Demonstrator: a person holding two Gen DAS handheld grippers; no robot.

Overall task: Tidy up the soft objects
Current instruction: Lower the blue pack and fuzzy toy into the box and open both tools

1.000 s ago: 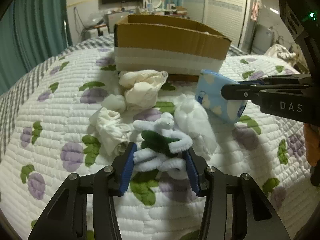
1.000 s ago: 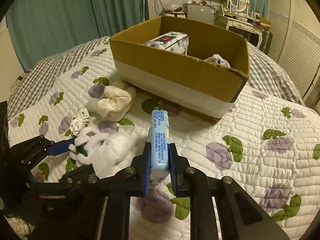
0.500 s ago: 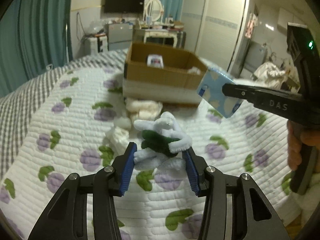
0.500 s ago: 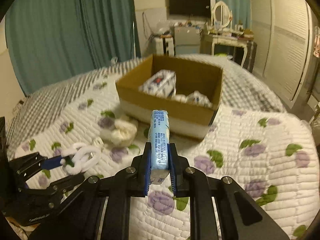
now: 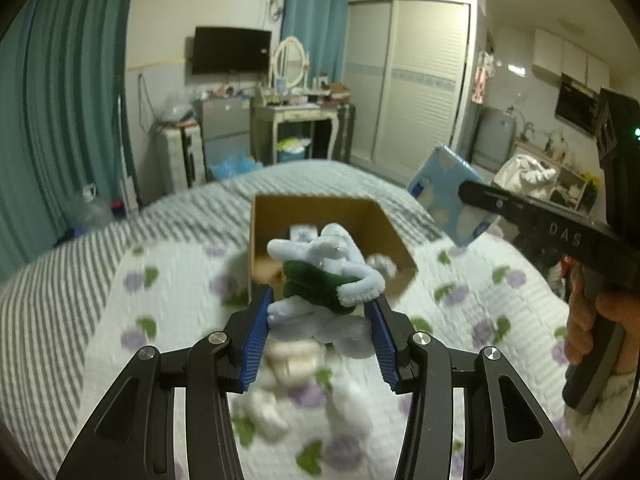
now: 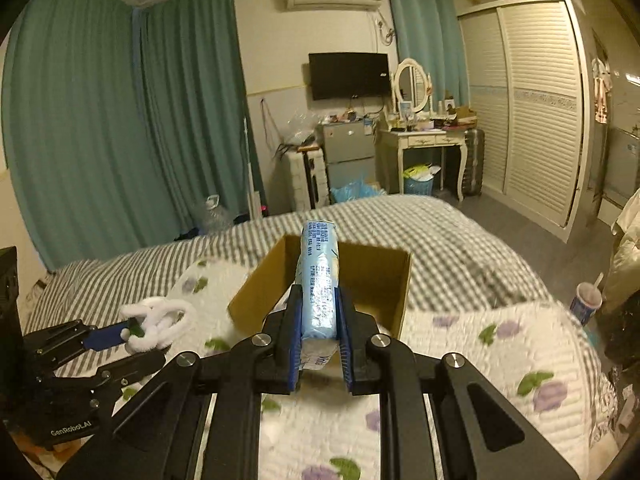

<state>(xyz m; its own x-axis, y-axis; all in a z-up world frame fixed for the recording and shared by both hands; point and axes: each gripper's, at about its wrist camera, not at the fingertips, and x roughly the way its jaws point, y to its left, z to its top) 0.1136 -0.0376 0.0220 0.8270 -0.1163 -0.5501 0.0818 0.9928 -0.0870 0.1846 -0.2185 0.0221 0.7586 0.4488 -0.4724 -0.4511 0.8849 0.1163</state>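
Observation:
My left gripper (image 5: 320, 312) is shut on a white and green pipe-cleaner toy (image 5: 320, 276) and holds it high above the bed; the toy also shows in the right wrist view (image 6: 158, 322). My right gripper (image 6: 318, 320) is shut on a light blue tissue pack (image 6: 319, 280), which also shows in the left wrist view (image 5: 448, 200). An open cardboard box (image 5: 376, 224) sits on the quilt beyond both grippers; it shows in the right wrist view too (image 6: 372, 276). A tissue pack (image 5: 302, 234) lies inside it.
Several white soft items (image 5: 296, 360) lie blurred on the flowered quilt (image 5: 160, 320) below my left gripper. A striped blanket (image 6: 440, 232) covers the far bed. A dresser (image 6: 420, 140), a wardrobe (image 6: 540, 100) and teal curtains (image 6: 100, 120) stand behind.
Both grippers have risen well above the bed with their loads. The box now appears lower and farther, with its inside in view. The room behind has come into view.

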